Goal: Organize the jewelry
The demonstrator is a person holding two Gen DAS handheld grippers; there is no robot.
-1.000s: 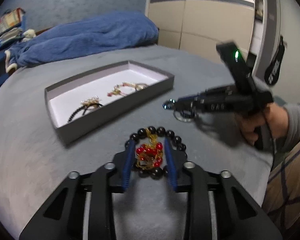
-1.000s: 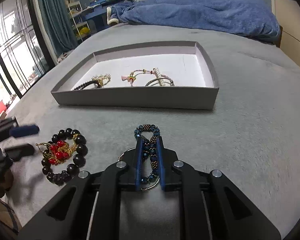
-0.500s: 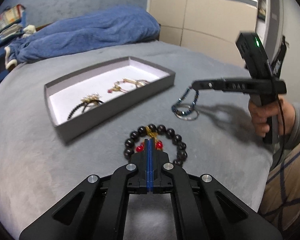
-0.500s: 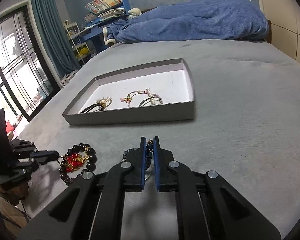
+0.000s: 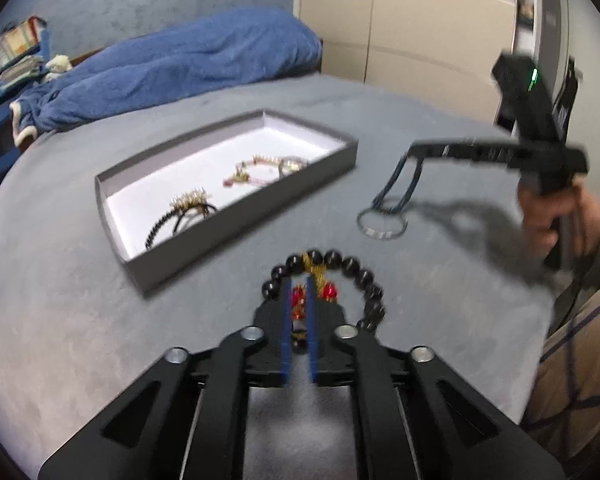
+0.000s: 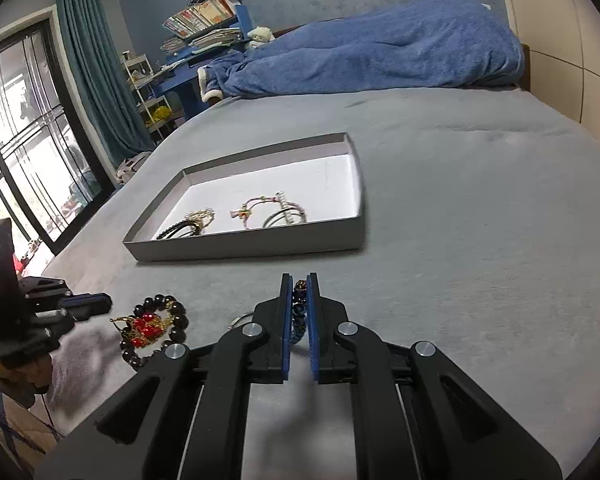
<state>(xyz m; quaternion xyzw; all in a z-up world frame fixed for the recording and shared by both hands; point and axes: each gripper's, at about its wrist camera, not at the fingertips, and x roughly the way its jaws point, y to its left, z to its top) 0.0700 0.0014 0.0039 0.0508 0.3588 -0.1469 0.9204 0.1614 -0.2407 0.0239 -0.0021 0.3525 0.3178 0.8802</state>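
1. Gripping the blue bead bracelet [image 6: 299,312], the right gripper [image 6: 299,280] has its jaws clamped at lower centre.
2. Left gripper [image 5: 299,284]: jaws reopening slightly, pinching the red charm [image 5: 299,300] of the black bead bracelet [image 5: 364,280].
3. Grey tray [image 5: 236,220], upper left, holds other bracelets.

Grey bed [image 6: 460,200], blue blanket [image 6: 380,60], teal curtain [image 6: 88,60], large window [image 6: 20,140], beige wardrobe [image 5: 420,32], blue shelf [image 6: 220,20]
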